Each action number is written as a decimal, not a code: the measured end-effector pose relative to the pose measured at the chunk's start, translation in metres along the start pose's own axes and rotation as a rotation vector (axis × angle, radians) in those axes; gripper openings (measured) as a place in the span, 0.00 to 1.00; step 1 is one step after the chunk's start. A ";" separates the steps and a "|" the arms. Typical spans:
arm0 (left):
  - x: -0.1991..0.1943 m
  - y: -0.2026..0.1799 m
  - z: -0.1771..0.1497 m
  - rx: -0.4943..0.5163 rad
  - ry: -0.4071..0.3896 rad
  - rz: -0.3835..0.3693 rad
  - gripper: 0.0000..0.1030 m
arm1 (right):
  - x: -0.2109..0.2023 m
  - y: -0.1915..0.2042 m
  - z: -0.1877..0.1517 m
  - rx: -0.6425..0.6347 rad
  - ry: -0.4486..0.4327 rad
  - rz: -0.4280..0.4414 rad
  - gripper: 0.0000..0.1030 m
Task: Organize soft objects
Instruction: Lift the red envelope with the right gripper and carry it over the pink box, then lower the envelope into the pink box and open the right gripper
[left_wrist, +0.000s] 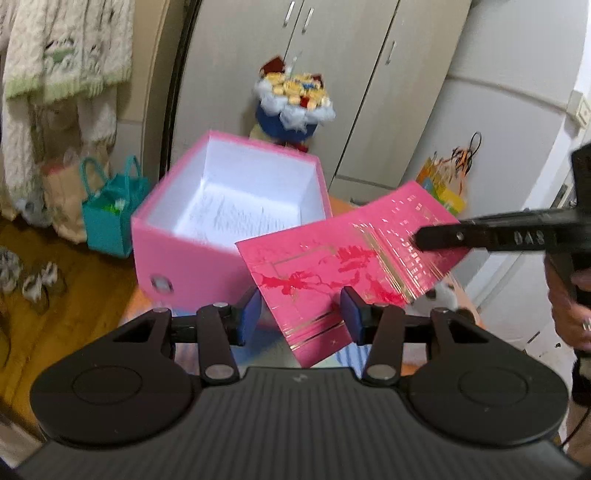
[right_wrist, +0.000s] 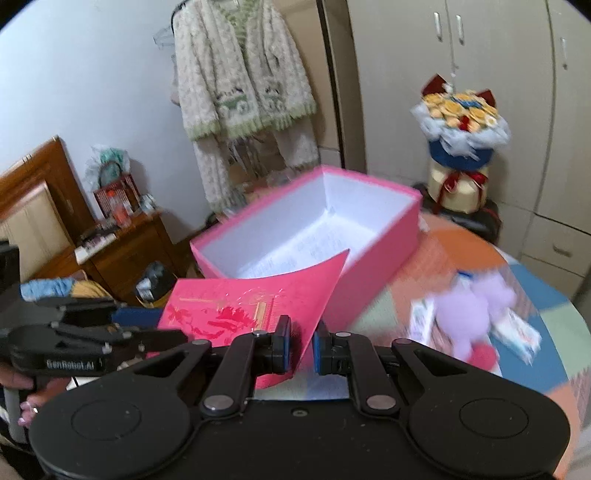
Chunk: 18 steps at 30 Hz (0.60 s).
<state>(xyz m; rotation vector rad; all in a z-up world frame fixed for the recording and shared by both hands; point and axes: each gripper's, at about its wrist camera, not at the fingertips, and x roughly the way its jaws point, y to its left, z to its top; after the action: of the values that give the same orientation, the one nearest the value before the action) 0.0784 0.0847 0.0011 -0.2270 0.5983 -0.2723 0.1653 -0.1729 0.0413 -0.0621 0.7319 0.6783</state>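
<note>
Left wrist view: left tool (left_wrist: 301, 314) wide apart around pink lid (left_wrist: 332, 266) corner, right tool (right_wrist: 303, 341) tight on its edge, near box (left_wrist: 177, 254)

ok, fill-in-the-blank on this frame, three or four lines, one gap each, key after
1. The box is pink outside and ___ inside.
2. The plush on the table is ___ in colour.
3. The plush lies ___ the box, not in it.
4. The lid passes between the fingers of the left gripper, which is ___.

Missing words: white; purple; outside; open
</note>
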 end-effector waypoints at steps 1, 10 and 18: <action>0.002 0.006 0.009 0.004 -0.004 0.001 0.45 | 0.004 -0.002 0.011 0.001 -0.009 0.013 0.15; 0.047 0.040 0.057 0.036 -0.038 0.066 0.45 | 0.084 -0.022 0.088 -0.041 0.074 0.070 0.15; 0.092 0.055 0.072 0.079 -0.065 0.177 0.45 | 0.177 -0.048 0.124 -0.097 0.188 0.148 0.15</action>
<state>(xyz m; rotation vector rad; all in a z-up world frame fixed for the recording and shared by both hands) 0.2033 0.1168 -0.0049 -0.1058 0.5380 -0.1164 0.3639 -0.0789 0.0136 -0.1634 0.8902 0.8571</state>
